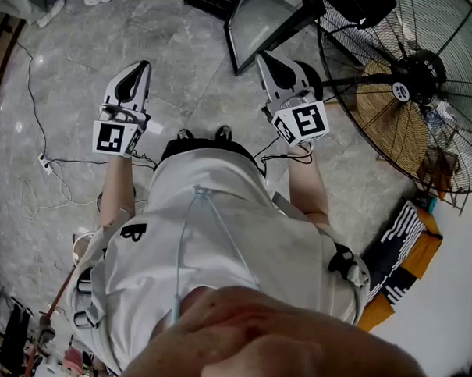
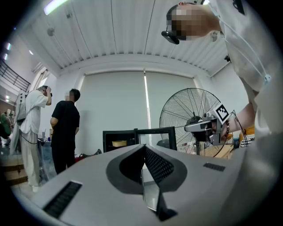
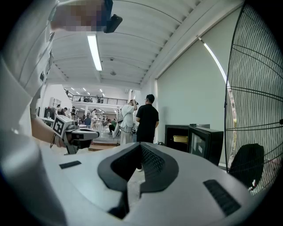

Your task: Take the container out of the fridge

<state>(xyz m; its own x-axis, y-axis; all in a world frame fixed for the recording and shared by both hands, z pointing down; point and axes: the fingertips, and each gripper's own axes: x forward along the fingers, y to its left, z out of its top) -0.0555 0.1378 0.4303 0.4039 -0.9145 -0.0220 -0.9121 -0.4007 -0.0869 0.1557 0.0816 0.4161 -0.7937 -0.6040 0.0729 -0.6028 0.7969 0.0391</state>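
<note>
Coach: The person is standing well back from the fridge (image 2: 106, 140), holding the left claw (image 2: 144, 148) and the right claw (image 3: 140, 148) level. Both are clenched on nothing. The container (image 2: 119, 143) is sitting on a shelf inside, and the door (image 3: 205, 143) is hanging open.

Trainee: So what is going to make this step go well?

Coach: Probably walking in first while keeping clear of the fan (image 1: 412, 82) on the right. After that, spreading one claw before it is reaching the shelf, and bringing it in level at the container's height, so that nothing is knocking the door.

Trainee: And what is hiding from the cameras?

Coach: The container is showing only as a small yellow shape, so any lid, handles or contents are too small to read. The head view is cutting the fridge off at its top edge, showing little more than the door. Two bystanders (image 2: 64, 128) are standing beside the fridge, and how near they are is hard to judge.
</note>
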